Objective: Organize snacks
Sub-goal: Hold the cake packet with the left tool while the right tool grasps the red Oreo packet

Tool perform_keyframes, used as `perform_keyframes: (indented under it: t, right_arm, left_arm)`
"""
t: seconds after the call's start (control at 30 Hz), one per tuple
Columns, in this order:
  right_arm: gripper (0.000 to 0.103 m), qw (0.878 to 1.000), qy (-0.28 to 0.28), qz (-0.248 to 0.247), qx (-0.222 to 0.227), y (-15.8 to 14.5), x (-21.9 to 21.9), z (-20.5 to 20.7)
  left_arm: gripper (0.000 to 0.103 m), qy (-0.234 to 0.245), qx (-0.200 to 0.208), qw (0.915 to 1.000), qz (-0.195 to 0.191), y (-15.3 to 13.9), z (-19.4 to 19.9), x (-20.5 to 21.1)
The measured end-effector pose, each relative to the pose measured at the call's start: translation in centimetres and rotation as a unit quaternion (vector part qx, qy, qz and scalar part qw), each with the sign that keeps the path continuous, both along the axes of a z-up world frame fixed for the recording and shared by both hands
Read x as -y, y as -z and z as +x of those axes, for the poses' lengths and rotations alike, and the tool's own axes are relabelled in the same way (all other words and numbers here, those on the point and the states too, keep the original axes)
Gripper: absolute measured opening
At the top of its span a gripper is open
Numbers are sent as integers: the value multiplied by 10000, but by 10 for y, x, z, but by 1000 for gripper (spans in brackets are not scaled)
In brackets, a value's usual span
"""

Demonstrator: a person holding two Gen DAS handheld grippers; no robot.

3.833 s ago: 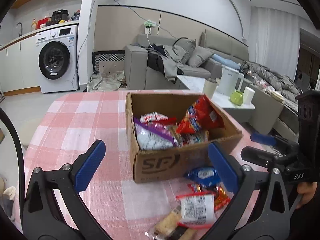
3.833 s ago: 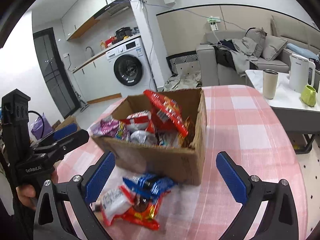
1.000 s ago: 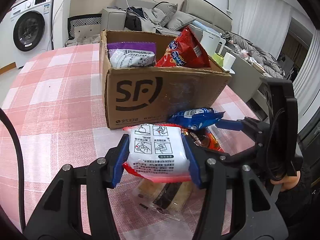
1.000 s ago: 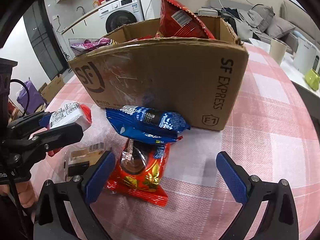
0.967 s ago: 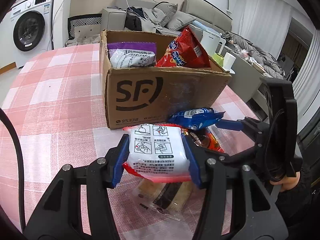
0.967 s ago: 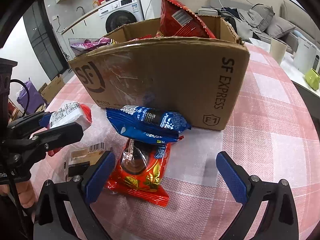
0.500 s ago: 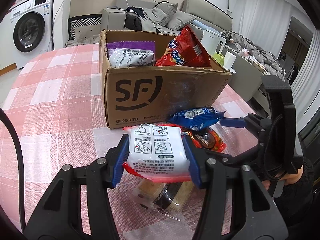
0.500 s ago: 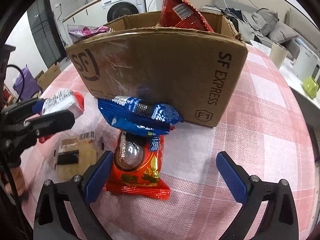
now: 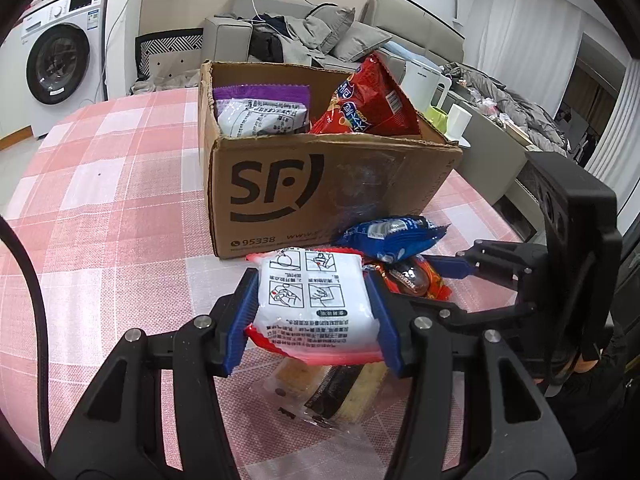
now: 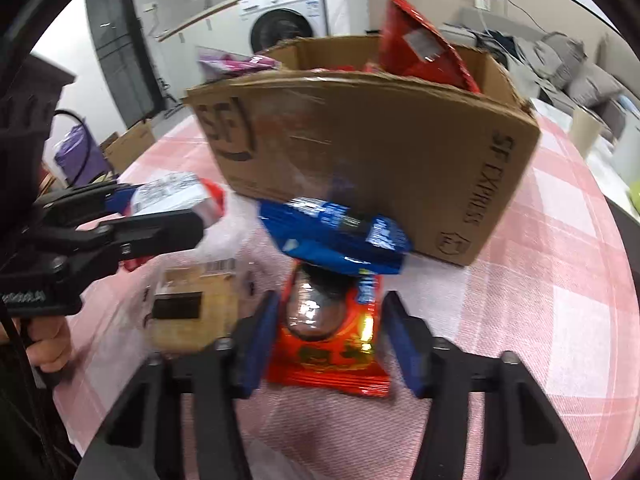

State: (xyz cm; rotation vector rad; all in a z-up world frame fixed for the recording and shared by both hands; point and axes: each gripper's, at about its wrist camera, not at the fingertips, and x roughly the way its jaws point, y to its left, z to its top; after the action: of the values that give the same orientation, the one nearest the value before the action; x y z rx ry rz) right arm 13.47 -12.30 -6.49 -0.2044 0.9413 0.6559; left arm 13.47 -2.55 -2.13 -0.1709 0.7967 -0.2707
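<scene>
Left tool (image 9: 316, 316) clamped on white pack (image 9: 316, 300), held just above the surface (image 9: 100, 208), in front of the box (image 9: 320, 196). Right tool (image 10: 328, 340) just closing, jaws narrow, straddling red pack (image 10: 332, 340); pads look at or near its side edges, contact blurred, cannot tell if firm.

Step in hand, judged: secure red pack, then lift both packs into box.
- Squeeze red pack across its width, low on the body, not on the crimped seam; foil likely slips.
- Blue pack (image 10: 336, 236) overlaps the top of the red one and leans against the box wall; draw red pack back toward the tool before lifting, else blue pack drags along.
- Clear the box rim before releasing; tall red bag (image 9: 368, 100) and purple bag (image 9: 260, 110) already fill much of it.

Materials:
- White pack: smooth plastic film, pillow shape, red sealed edge, printed diagrams.
- Red pack: glossy foil, flat, dark rounded window.
- Blue pack: crinkled glossy film, elongated.
- Cake pack (image 9: 332, 388): clear wrap, tan slice with dark band, lying on the surface under the white pack.
- Box: corrugated card, taped, rim ragged.
- Surface: pink checked cloth, woven texture.
</scene>
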Motion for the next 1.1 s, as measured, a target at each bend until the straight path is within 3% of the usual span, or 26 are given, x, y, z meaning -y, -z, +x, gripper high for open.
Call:
perform_keyframes:
  t: [0.37, 1.1]
  right_arm:
    - [45, 9998, -145, 82, 132, -6, 0, -13]
    - [44, 9973, -164, 365, 623, -60, 22, -43]
  left_arm:
    - [51, -3, 63, 10000, -26, -4, -4, -1]
    - [51, 25, 375, 9993, -72, -29, -25, -4]
